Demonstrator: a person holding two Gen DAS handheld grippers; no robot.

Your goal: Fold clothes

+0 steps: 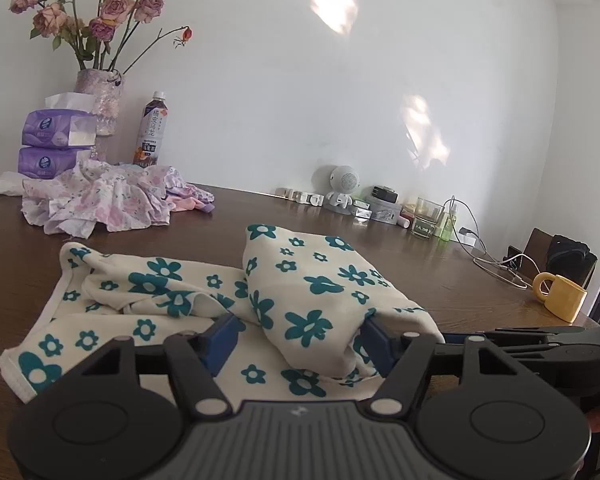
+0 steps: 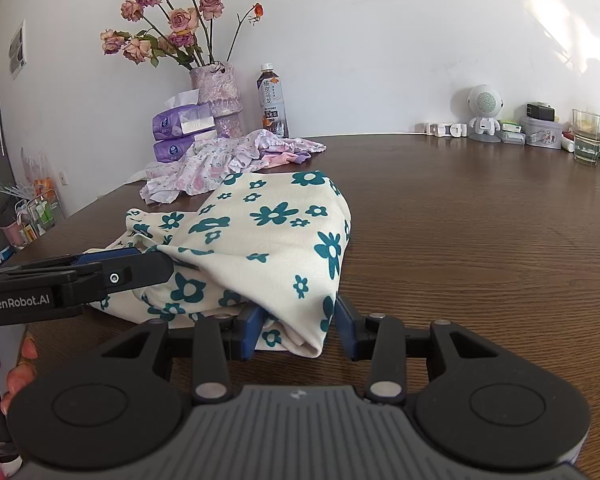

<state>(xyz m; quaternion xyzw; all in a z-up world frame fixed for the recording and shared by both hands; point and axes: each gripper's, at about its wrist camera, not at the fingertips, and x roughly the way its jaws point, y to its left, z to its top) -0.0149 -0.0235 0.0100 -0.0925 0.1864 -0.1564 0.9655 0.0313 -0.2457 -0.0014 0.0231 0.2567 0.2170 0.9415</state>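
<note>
Cream floral garment (image 2: 260,240), long axis running toward wall.

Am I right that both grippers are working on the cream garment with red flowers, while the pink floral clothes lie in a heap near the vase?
Not quite: the flowers on the cream garment are teal, not red, as the right wrist view shows. The rest holds: the left gripper and right gripper are both at it, and the pink floral clothes lie heaped near the vase.

A cream garment with teal flowers (image 1: 300,292) lies partly folded and bunched on the brown counter (image 2: 480,240). Behind it, near the wall, a pink floral garment (image 1: 108,200) lies crumpled in a heap.
</note>
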